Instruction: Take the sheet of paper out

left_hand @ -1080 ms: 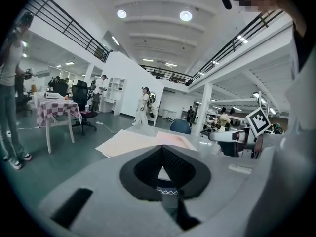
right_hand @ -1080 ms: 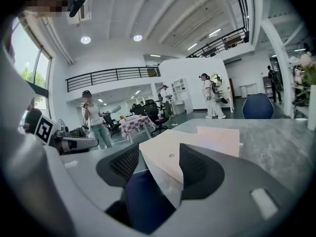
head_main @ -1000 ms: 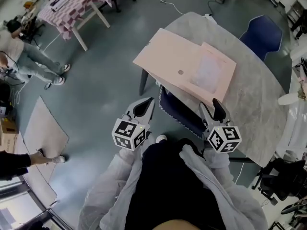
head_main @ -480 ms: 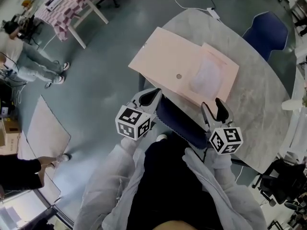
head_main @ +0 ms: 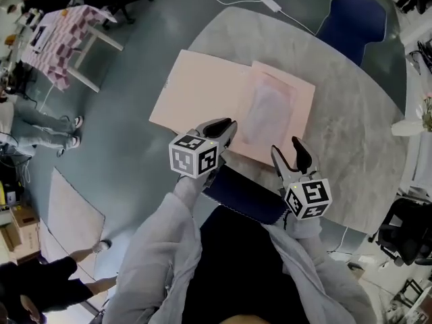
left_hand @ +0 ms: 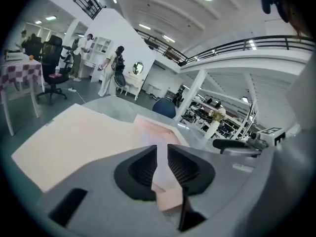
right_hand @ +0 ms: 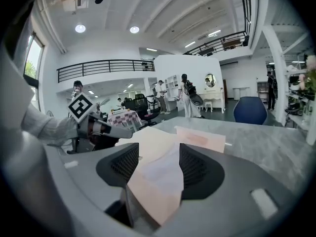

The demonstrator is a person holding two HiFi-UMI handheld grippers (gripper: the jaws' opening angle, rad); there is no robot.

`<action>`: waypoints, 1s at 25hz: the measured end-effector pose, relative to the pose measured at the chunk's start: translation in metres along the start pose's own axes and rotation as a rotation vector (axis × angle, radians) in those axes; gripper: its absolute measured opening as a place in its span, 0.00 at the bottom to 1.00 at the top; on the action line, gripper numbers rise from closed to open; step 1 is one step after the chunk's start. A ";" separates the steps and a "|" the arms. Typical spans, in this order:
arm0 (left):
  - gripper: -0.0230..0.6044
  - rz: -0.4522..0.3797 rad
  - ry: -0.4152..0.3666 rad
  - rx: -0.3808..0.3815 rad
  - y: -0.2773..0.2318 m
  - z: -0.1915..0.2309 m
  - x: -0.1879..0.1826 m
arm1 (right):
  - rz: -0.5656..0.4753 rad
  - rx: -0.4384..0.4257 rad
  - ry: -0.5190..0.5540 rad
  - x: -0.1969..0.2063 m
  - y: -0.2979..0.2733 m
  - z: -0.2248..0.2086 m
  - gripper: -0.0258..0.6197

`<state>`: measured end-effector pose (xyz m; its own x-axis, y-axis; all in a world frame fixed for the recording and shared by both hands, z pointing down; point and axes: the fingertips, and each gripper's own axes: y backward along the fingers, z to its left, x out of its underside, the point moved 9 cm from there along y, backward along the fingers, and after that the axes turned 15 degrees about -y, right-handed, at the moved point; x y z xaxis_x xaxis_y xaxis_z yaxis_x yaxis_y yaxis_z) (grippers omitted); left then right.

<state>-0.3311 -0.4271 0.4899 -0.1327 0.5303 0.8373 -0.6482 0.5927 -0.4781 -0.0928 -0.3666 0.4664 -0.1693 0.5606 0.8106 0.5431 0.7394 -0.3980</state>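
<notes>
Surface point(head_main: 351, 113): round, grey, marbled. Folder point(head_main: 202, 93): pink, lying open on it, with the left flap reaching past the surface's edge. Sheet point(head_main: 266, 110): pale, flat on the folder's right half, untouched. Left gripper point(head_main: 223, 125): tips over the folder's near edge, just beside the sheet. Its jaws have just been opening and stand narrowly apart; nothing is pinched, and the folder shows through the gap. Right gripper point(head_main: 291, 152): near the folder's near corner, jaws wide, empty.
</notes>
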 end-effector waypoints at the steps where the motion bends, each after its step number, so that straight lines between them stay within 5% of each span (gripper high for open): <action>1: 0.16 0.017 0.007 0.009 -0.013 0.004 -0.002 | 0.000 0.002 -0.002 -0.002 -0.002 -0.005 0.42; 11: 0.33 0.272 -0.024 0.094 -0.114 0.031 -0.012 | 0.019 0.010 -0.068 -0.003 -0.020 -0.036 0.42; 17: 0.34 0.419 -0.078 0.092 -0.152 0.037 -0.005 | 0.013 -0.008 -0.085 -0.006 -0.029 -0.046 0.42; 25: 0.28 0.504 -0.060 0.056 -0.171 0.039 0.007 | 0.003 -0.036 -0.119 -0.008 -0.030 -0.055 0.42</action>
<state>-0.2510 -0.5486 0.5875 -0.4807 0.7053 0.5210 -0.5316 0.2381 -0.8129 -0.0623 -0.4136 0.4954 -0.2627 0.6050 0.7516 0.5725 0.7248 -0.3833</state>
